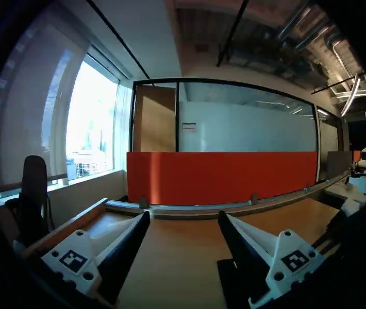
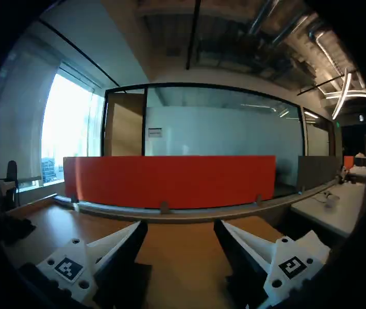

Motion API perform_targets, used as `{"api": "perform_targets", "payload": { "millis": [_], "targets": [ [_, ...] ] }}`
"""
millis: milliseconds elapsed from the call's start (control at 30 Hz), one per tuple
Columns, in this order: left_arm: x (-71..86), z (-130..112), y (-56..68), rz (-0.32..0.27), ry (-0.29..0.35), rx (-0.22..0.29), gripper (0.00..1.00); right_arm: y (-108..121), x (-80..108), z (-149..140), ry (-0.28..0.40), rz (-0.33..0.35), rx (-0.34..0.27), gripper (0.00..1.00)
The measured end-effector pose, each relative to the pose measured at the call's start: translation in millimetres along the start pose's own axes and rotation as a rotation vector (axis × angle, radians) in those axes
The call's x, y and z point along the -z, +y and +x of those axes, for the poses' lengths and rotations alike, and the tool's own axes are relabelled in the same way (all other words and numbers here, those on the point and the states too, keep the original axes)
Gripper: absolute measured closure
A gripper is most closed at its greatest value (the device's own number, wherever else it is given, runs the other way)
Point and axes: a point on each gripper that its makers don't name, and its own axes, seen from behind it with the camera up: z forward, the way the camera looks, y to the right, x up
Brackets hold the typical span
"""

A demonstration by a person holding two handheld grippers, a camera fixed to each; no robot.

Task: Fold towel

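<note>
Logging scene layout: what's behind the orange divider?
Behind the orange divider rise a glass partition and a wooden door. The divider covers their lower parts, so what stands at their base is hidden.

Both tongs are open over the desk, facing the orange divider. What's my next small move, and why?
Probably tip both down toward the wooden desk. The left tongs and right tongs stand open, holding nothing, and both views look level across the wood at the orange divider. Looking down should show what lies nearer before any grasp.
</note>
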Motion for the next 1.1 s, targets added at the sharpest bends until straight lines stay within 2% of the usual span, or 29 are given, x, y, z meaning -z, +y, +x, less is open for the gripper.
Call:
{"api": "perform_targets", "payload": {
  "millis": [167,400,800,967,1100],
  "targets": [
    [0.8,17.3,2.3,-0.011,-0.009,-0.023,0.02,-2.9,2.3,13.5,-0.007,0.003,0.021,0.01],
    [2.3,22.1,9.7,-0.048,-0.050,-0.027,0.02,-18.4,3.0,13.2,-0.065,0.058,0.067,0.01],
    [10.9,5.6,42.1,-0.210,-0.185,-0.052,0.02,-53.0,8.7,3.9,-0.161,0.229,0.126,0.00],
    [13.2,1.1,53.1,-0.272,-0.211,-0.080,0.02,-64.9,14.8,-2.0,-0.203,0.306,0.150,0.00],
    [13.8,-5.1,57.2,-0.298,-0.226,-0.114,0.02,-67.3,14.1,-8.0,-0.222,0.331,0.157,0.01]
  ]
}}
